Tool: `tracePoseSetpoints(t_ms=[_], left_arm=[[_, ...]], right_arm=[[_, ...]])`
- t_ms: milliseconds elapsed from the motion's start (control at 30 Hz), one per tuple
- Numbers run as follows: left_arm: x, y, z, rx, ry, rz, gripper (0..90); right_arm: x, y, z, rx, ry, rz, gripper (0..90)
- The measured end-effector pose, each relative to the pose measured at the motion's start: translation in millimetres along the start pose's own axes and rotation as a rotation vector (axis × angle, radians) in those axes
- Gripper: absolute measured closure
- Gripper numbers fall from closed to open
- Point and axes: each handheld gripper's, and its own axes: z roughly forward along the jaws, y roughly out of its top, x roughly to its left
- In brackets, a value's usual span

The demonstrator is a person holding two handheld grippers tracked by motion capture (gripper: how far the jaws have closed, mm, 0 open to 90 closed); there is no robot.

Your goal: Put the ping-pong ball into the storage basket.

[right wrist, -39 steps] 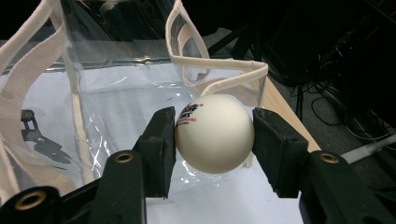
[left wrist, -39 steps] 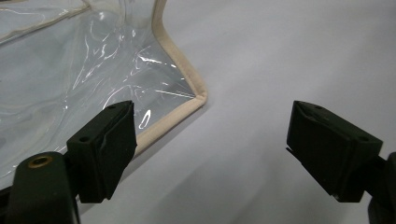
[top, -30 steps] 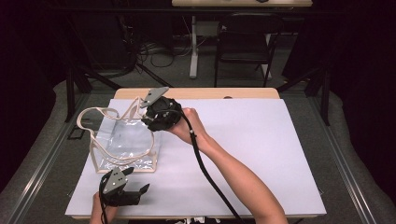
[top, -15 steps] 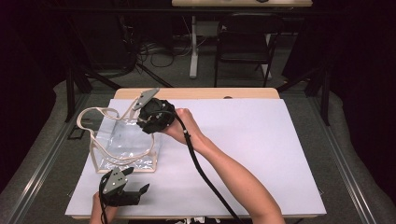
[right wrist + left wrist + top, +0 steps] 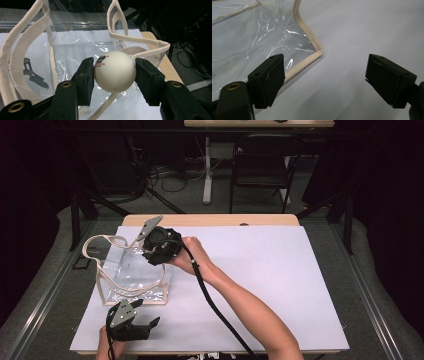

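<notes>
A white ping-pong ball (image 5: 115, 71) with red and black print is clamped between the pads of my right gripper (image 5: 115, 63). That gripper (image 5: 149, 251) hovers at the mouth of a clear plastic tote bag (image 5: 132, 280) with beige trim and beige handles (image 5: 17, 55), which stands on the left of the white table (image 5: 280, 280). My left gripper (image 5: 147, 311) rests near the table's front edge, just in front of the bag. Its jaws stand wide apart with nothing between them (image 5: 324, 62), and the bag's beige bottom corner (image 5: 317, 52) lies beside the left jaw.
The white sheet covers most of the table, with open surface to the right of the arm. A cable (image 5: 215, 305) trails from the right gripper along the forearm. Black chairs (image 5: 262, 165) and stands are on the floor behind the table.
The right gripper has shifted a little to the left with the ball, closer over the bag's mouth. The left gripper has stayed where it was.
</notes>
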Motion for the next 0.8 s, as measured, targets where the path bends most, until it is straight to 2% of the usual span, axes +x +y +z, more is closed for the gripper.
tracePoseSetpoints(t_ms=[800], left_arm=[[0.3, 0.2, 0.1, 0.0, -0.002, 0.0, 16.4]], right_arm=[[11.8, 13.1, 12.5, 0.067, 0.04, -0.055, 50.5]])
